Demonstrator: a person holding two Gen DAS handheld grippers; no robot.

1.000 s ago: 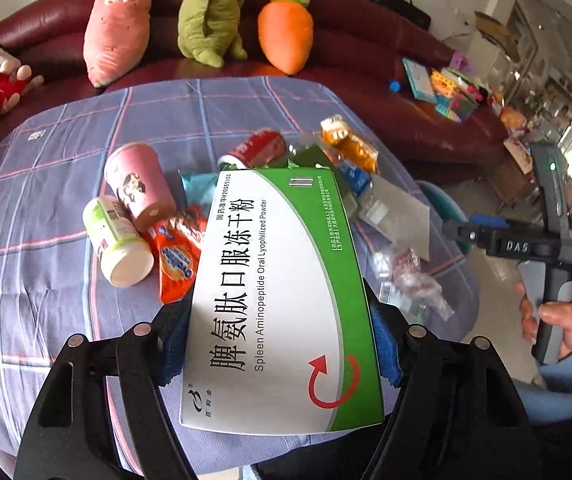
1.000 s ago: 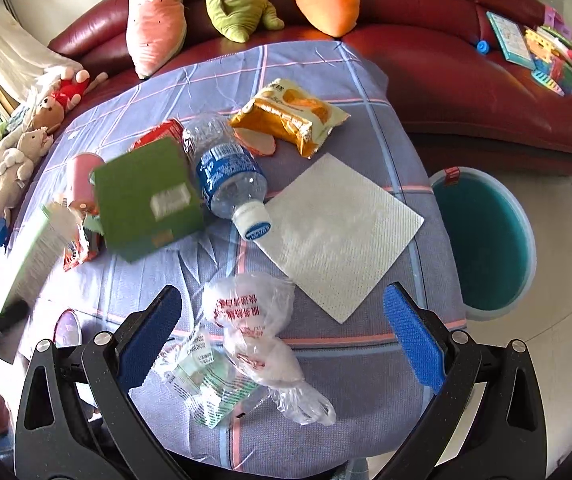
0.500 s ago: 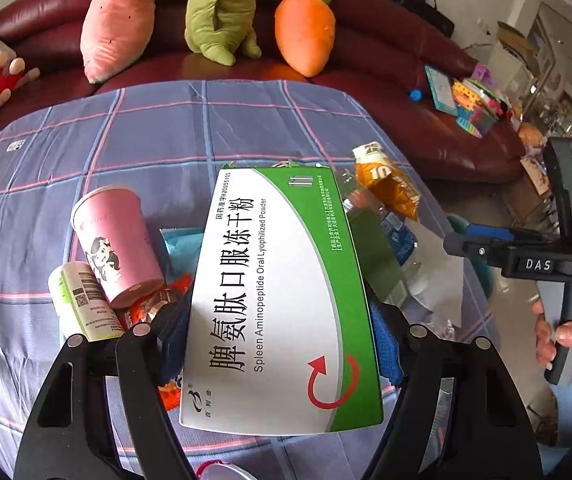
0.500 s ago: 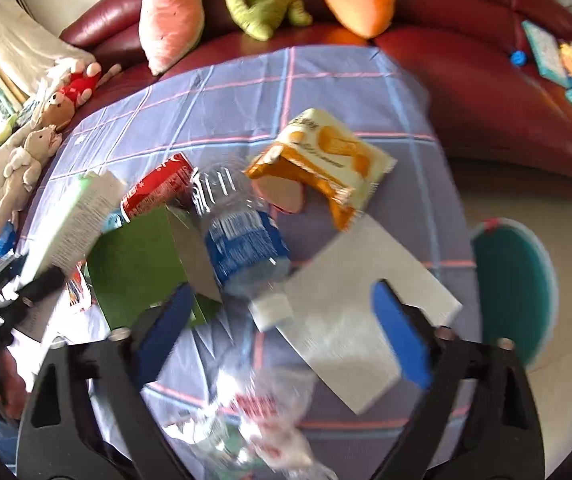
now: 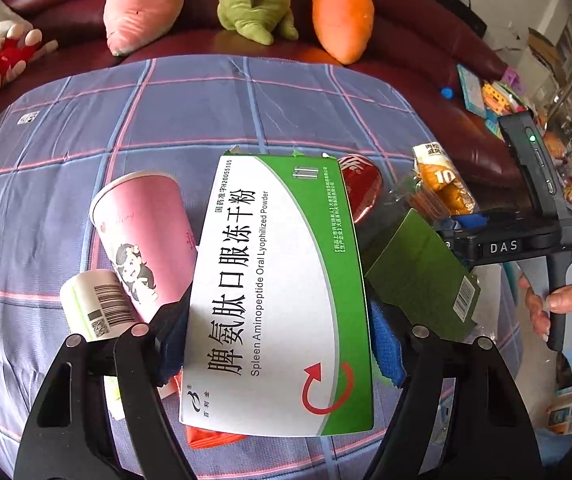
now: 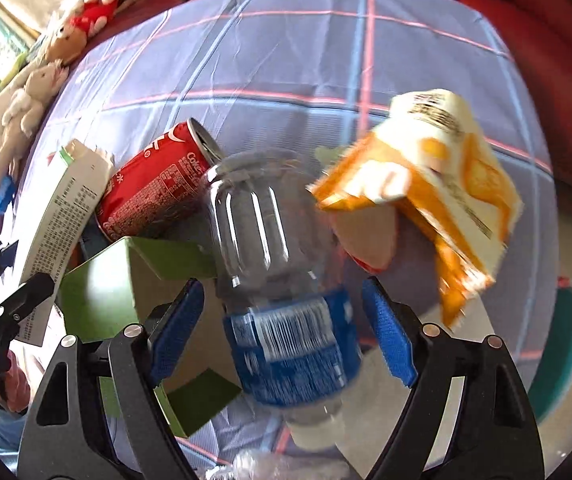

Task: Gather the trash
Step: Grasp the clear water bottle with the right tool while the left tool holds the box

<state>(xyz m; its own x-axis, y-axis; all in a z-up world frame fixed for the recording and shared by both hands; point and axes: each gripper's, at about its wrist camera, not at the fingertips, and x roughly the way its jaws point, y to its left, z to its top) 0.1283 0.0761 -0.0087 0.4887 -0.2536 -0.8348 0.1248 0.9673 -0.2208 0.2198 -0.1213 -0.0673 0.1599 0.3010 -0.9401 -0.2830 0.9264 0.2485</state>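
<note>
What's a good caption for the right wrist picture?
Right hand-held gripper open around a clear plastic bottle lying beside a red can.

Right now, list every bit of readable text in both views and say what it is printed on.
"Spleen Aminopeptide Oral Lyophilized Powder": medicine box held in the left gripper.
"H20055105": same box, near its top edge.
"DAS": right gripper's body.
"10": orange snack bag.
"Coke": red can, partly legible.
Blue bottle label, green box barcode print: too blurred.

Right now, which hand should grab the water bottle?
The right. Its fingers already stand open on either side of the plastic water bottle. The left gripper is full: it is clamped on the green-and-white medicine box.
</note>
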